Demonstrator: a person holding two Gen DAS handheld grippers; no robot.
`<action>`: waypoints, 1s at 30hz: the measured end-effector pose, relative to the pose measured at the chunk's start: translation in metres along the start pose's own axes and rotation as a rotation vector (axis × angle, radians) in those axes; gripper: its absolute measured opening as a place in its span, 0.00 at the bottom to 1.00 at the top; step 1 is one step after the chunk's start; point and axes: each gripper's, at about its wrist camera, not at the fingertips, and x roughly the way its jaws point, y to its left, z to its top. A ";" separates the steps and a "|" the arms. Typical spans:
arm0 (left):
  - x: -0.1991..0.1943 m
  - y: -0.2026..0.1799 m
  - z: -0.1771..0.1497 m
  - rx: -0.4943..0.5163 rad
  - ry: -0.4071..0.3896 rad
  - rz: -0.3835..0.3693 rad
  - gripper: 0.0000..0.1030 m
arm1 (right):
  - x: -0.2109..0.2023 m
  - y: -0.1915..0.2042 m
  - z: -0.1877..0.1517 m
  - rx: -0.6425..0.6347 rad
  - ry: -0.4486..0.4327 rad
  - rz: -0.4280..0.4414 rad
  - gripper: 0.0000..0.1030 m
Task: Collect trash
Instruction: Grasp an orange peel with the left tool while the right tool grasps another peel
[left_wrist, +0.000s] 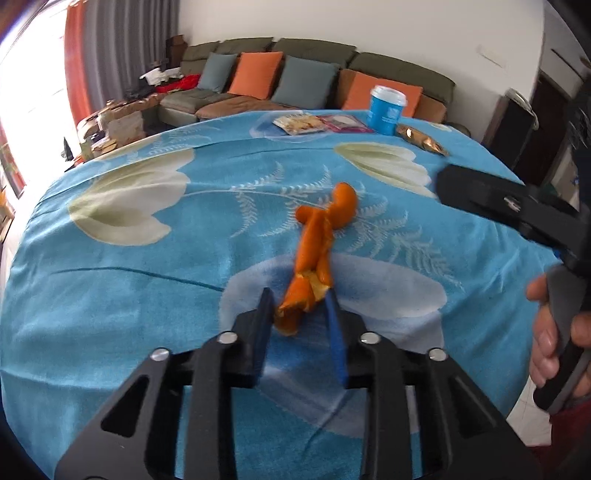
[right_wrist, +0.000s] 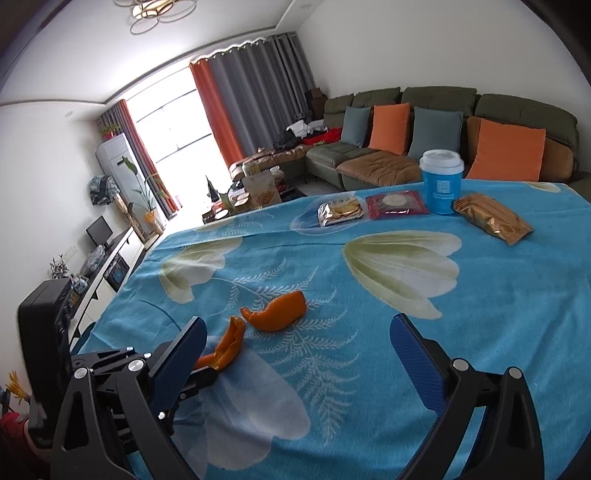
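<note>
The step in hand looks like lifting the orange peel (left_wrist: 314, 254) off the blue flowered tablecloth (left_wrist: 110, 288) that covers the counter. To do it well, the left claw (left_wrist: 301, 325) should pinch only peel: the cloth is soft and creased, so any fabric caught between the pads would drag the whole cover along. A straight, slow rise seems wise, since the peel is a long, curled strip and its far end lies free on the cloth, near the middle of the counter; a jerk could tear it or swing it loose.

The left claw is narrowed around the near end of the strip, the peel sitting between its two blue pads; in the left wrist view the pads appear to press on it, so I judge it grasped, though lightly and close to the tip.

The right claw (right_wrist: 299, 354) stands wide apart and holds nothing; it hovers over the cloth just beside the peel. Other litter waits at the far edge: a blue paper cup (right_wrist: 441, 181), a gold snack wrapper (right_wrist: 491, 218) and two flat snack packets (right_wrist: 373, 208).
</note>
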 end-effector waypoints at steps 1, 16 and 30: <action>-0.001 -0.001 0.000 0.001 -0.002 -0.001 0.23 | 0.003 0.001 0.001 -0.007 0.008 0.003 0.93; -0.023 0.016 -0.011 -0.070 -0.042 -0.037 0.14 | 0.072 0.027 0.015 -0.133 0.200 0.008 0.67; -0.046 0.042 -0.023 -0.150 -0.081 -0.009 0.14 | 0.088 0.039 0.012 -0.240 0.260 -0.004 0.42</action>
